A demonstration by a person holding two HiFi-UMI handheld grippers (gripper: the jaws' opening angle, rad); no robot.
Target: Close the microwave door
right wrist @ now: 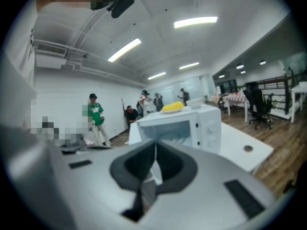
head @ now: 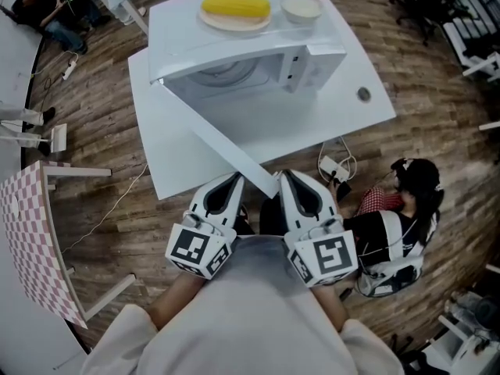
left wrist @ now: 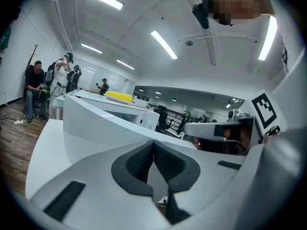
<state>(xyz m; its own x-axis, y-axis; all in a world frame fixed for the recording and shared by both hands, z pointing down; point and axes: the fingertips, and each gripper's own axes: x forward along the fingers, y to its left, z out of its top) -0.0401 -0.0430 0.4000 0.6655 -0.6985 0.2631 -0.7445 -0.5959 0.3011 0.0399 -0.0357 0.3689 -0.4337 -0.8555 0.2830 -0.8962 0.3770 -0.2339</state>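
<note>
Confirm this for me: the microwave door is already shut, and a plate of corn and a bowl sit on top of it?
No: the microwave door stands wide open, as the head view shows. The plate of corn and the bowl do sit on top.

1. A yellow corn cob (head: 235, 7) lies on a pale round plate (head: 234, 23).
2. A small white bowl (head: 301, 7) stands just beside the plate, on its right.
3. A white table (head: 344, 123) has a small round grommet (head: 363, 94) near its right edge.
4. A white adapter with looped cables (head: 334, 167) lies on the wooden plank floor (head: 101, 131), just off the table's near edge.
5. A dark-haired person (head: 402, 209) sits on the floor at the right, with a red checked cloth at the lap.
6. A table with a pink-and-white checked top (head: 23, 225) stands at the left.
7. Another person (head: 47, 10) sits in the far left corner.
8. A black office chair (head: 426, 2) stands at the far right.
9. Long strip lights (right wrist: 195, 21) run across the ceiling.
</note>
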